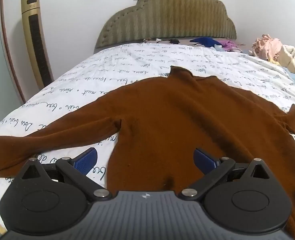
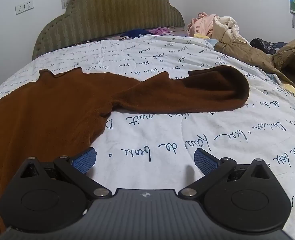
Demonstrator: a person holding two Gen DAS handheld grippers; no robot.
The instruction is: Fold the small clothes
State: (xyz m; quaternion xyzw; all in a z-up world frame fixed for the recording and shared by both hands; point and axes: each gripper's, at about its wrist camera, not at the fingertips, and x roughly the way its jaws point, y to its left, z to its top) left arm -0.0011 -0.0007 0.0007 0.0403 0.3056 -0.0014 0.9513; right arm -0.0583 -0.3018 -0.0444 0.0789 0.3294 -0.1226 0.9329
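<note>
Bed (image 1: pixel 127 60) carries brown sweater (image 1: pixel 177 116) spread flat, ready for folding; left gripper (image 1: pixel 145 160) and right gripper (image 2: pixel 145 160) hover, jaws spread, empty

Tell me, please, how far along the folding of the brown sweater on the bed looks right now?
Done: the brown sweater lies spread flat on the white bedspread, collar toward the headboard. In hand: nothing; the left gripper and right gripper are both open, near its hem. Left: every fold. One sleeve lies straight out, the other sleeve doubles back at its cuff.
</note>
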